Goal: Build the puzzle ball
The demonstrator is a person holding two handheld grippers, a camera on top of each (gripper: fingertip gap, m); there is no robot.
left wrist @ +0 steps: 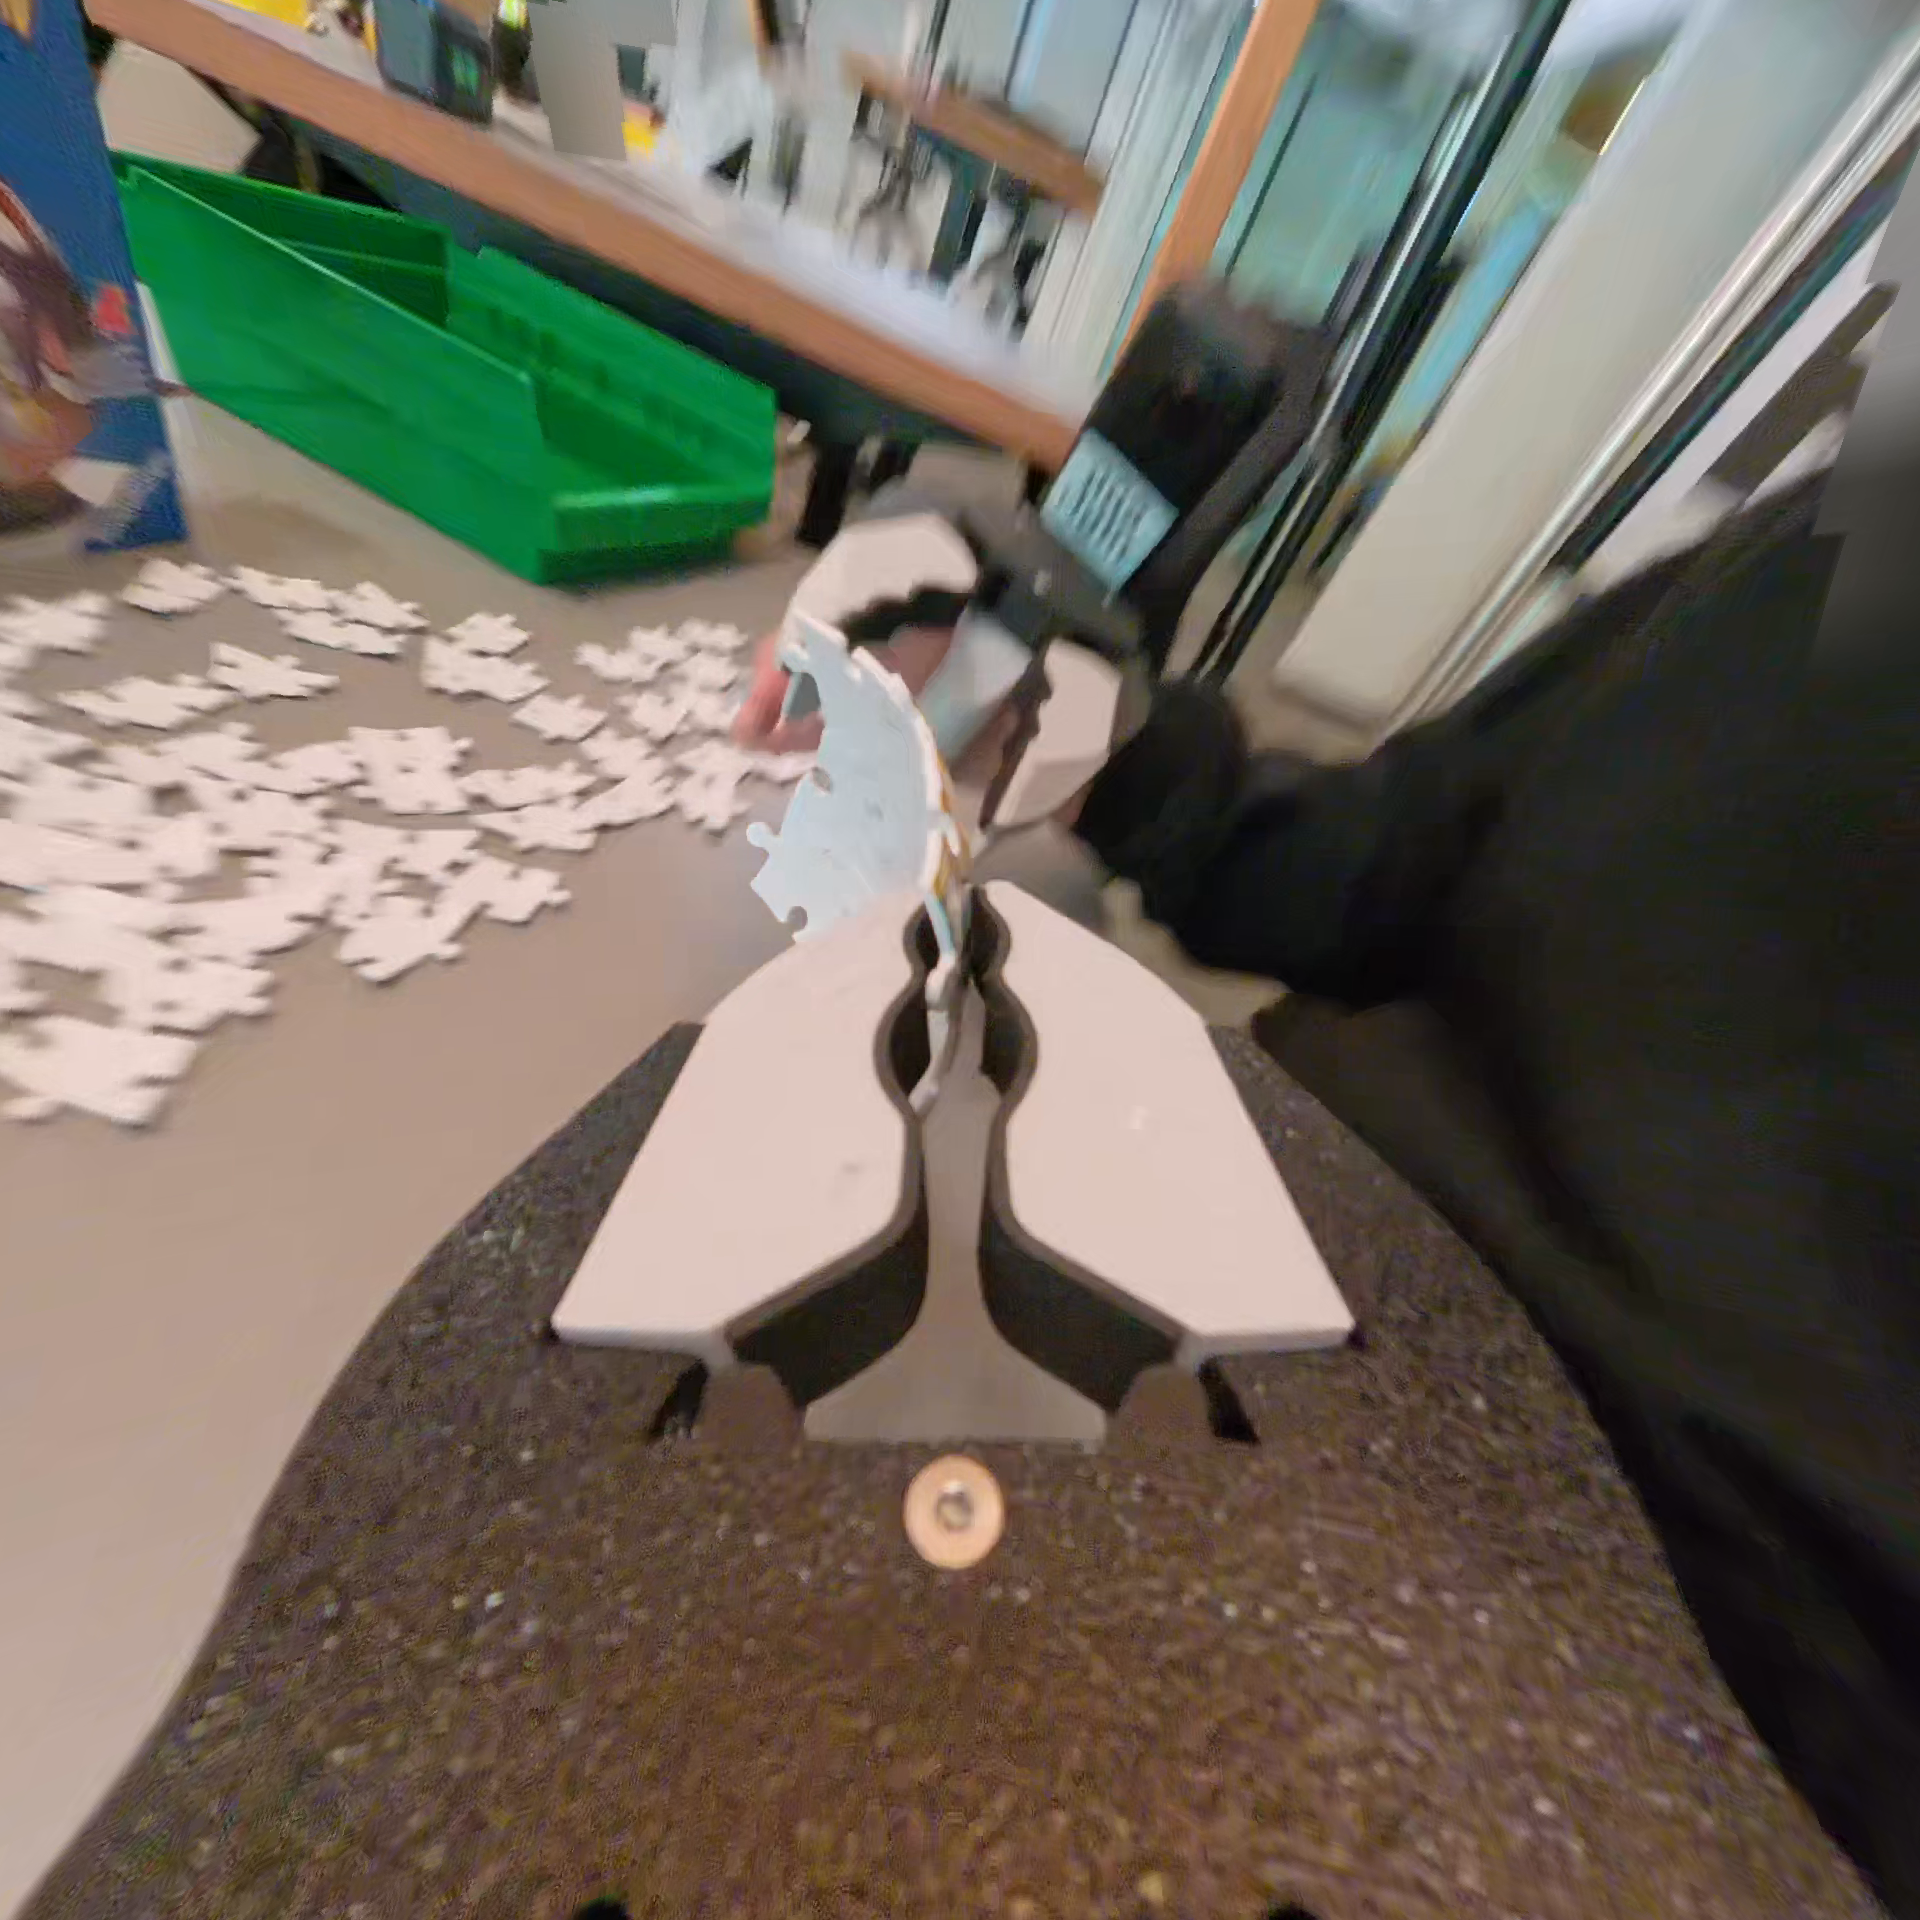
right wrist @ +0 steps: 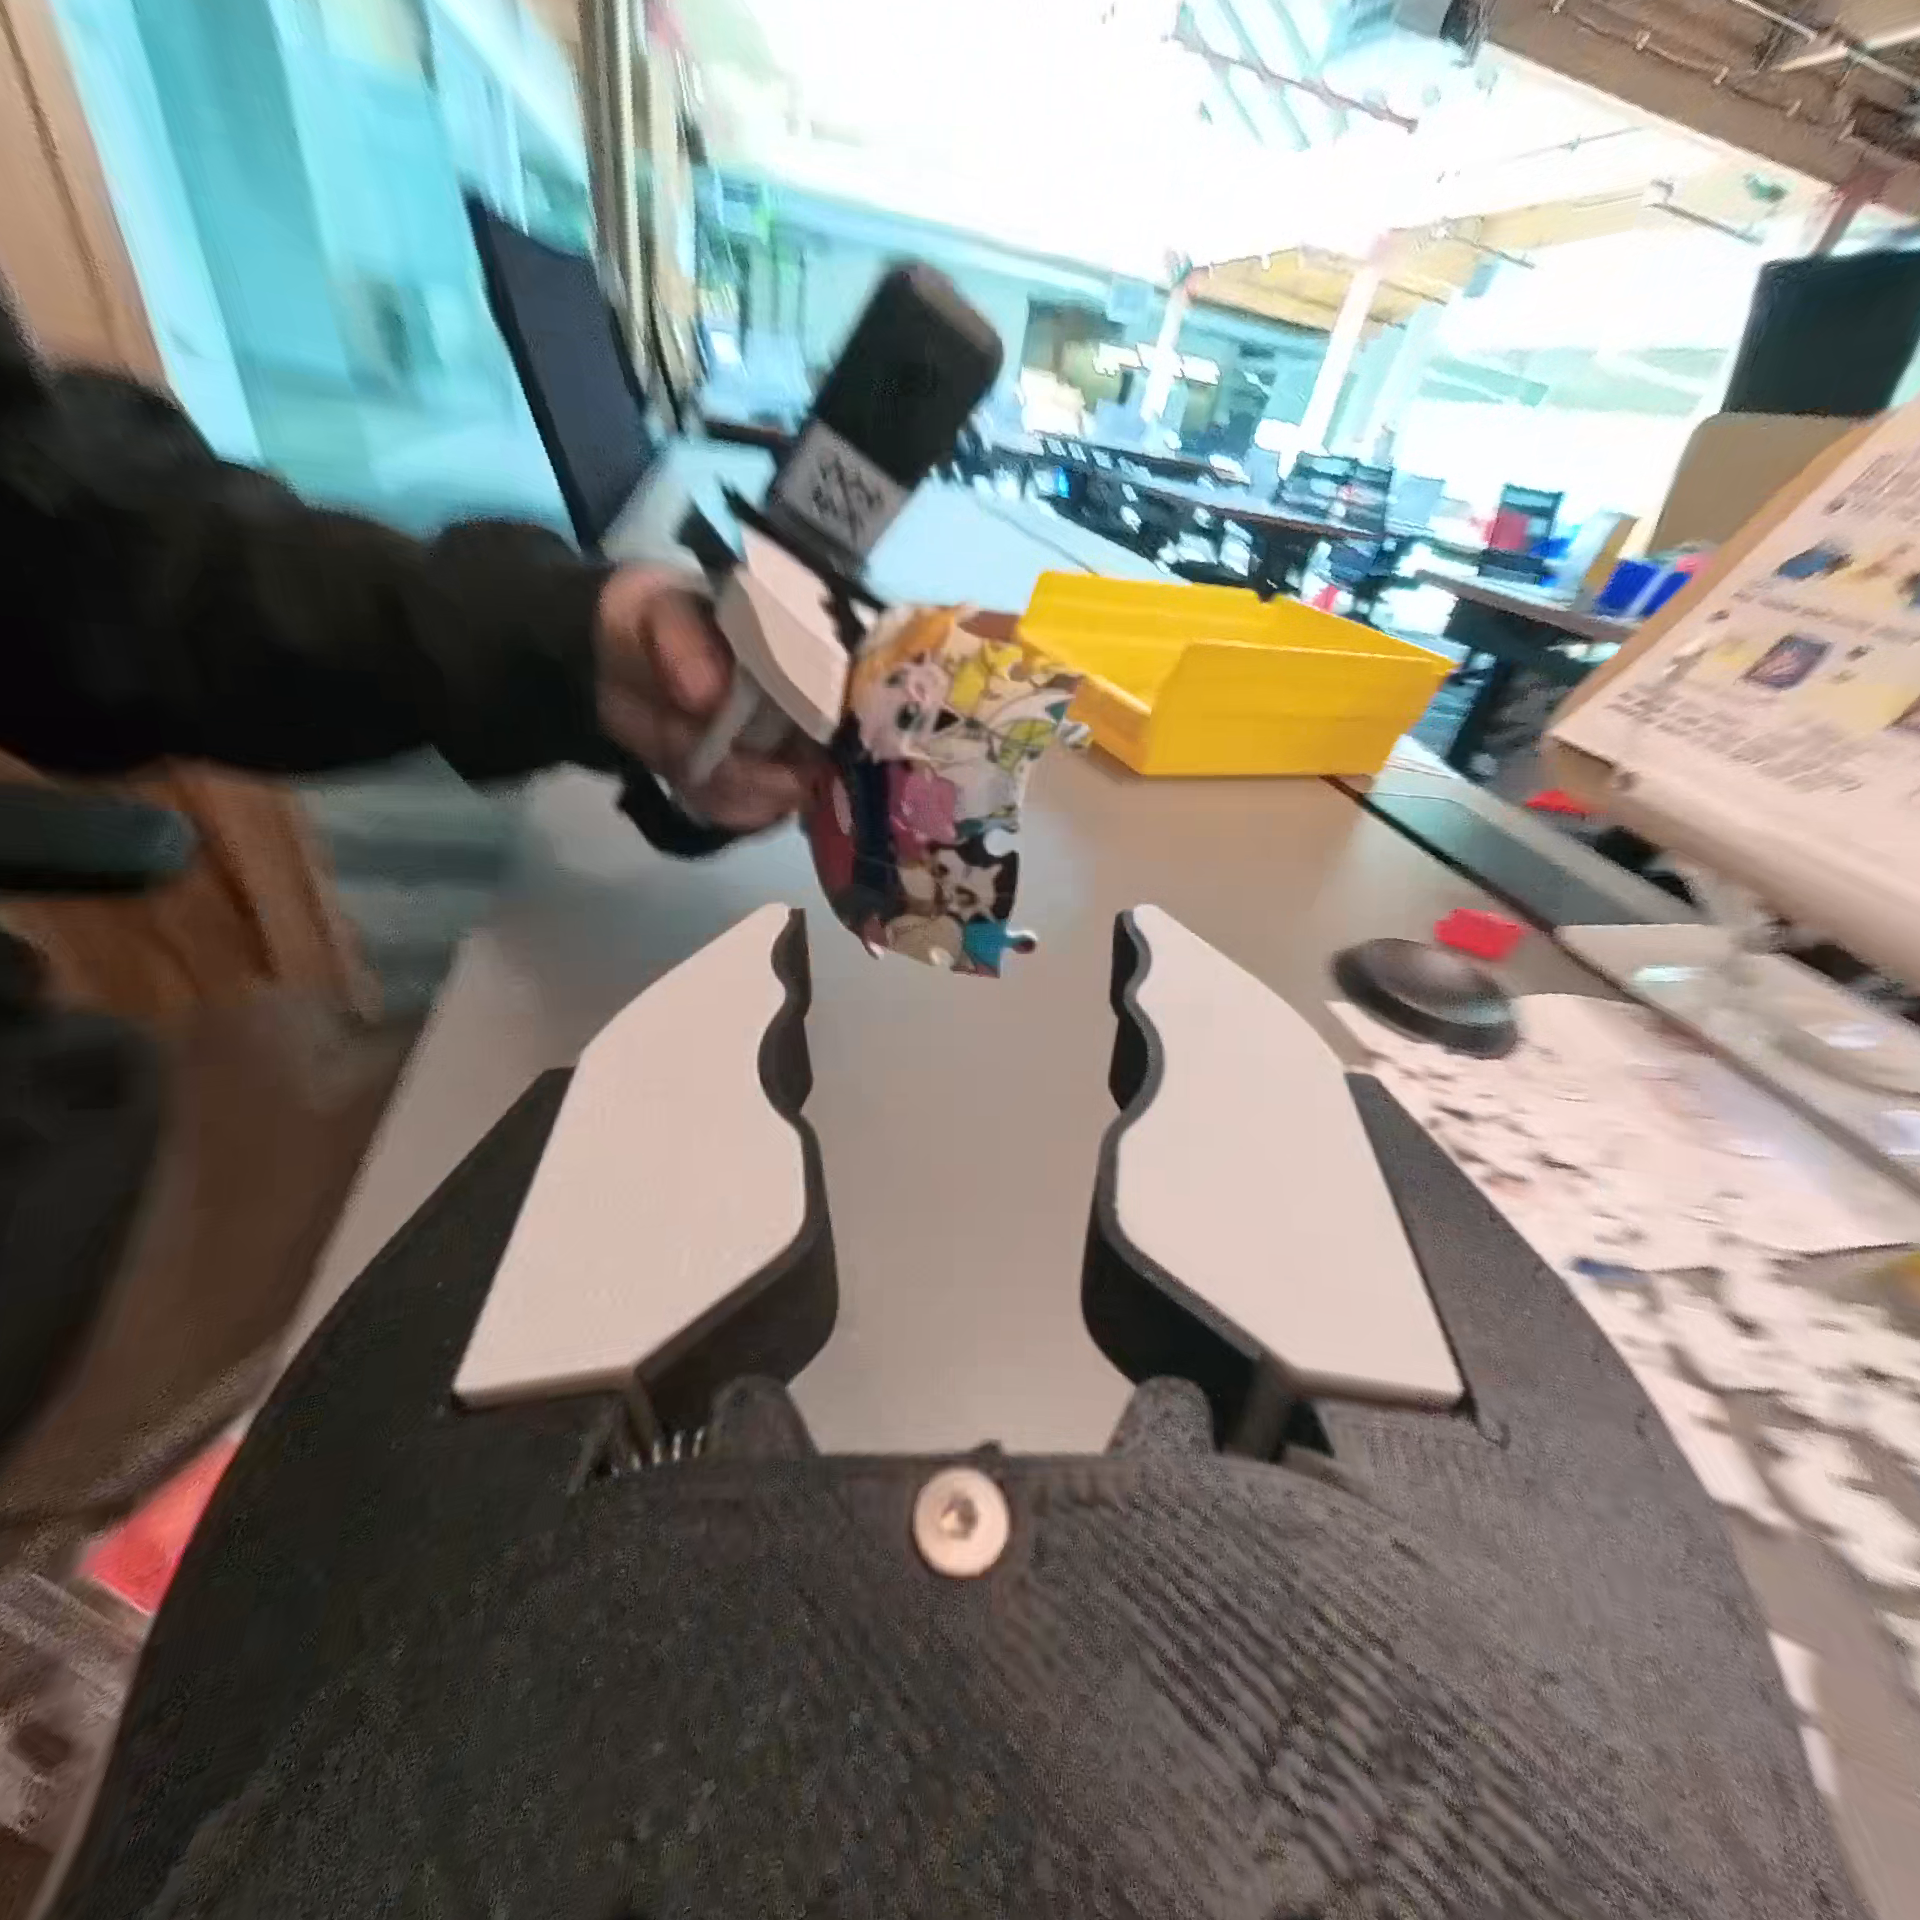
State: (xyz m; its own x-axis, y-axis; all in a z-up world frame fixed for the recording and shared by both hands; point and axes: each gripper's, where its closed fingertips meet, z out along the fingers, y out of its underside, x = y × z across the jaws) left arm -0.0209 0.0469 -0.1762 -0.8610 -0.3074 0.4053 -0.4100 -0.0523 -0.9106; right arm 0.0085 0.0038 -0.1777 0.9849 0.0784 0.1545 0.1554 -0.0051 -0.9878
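- The left gripper [left wrist: 951,925] has its fingers nearly together, pinching the lower edge of the shell [left wrist: 868,800], a curved, part-built patch of the puzzle ball. Held by one edge, the rest of its rim is free for more pieces.
- In the left wrist view the shell stands just above frame centre, white inner side toward the camera, with knobs along its left rim.
- In the right wrist view the same shell [right wrist: 940,790] hangs just above centre, printed side out and clear of the table, so it appears turned to present it to the other tool.
- The right gripper [right wrist: 961,920] is wide open with nothing between its fingers; the shell's lower tip sits just past its tips, not touching either finger. That looks like an approach for a second grip or a press, though I cannot tell which.
- Loose pieces [left wrist: 270,790] lie white side up across the left of the left wrist view on the table [left wrist: 312,1195], within reach as stock.
- A green bin [left wrist: 468,395] sits at upper left beyond them.
- A yellow bin [right wrist: 1236,675] sits right of centre in the right wrist view.
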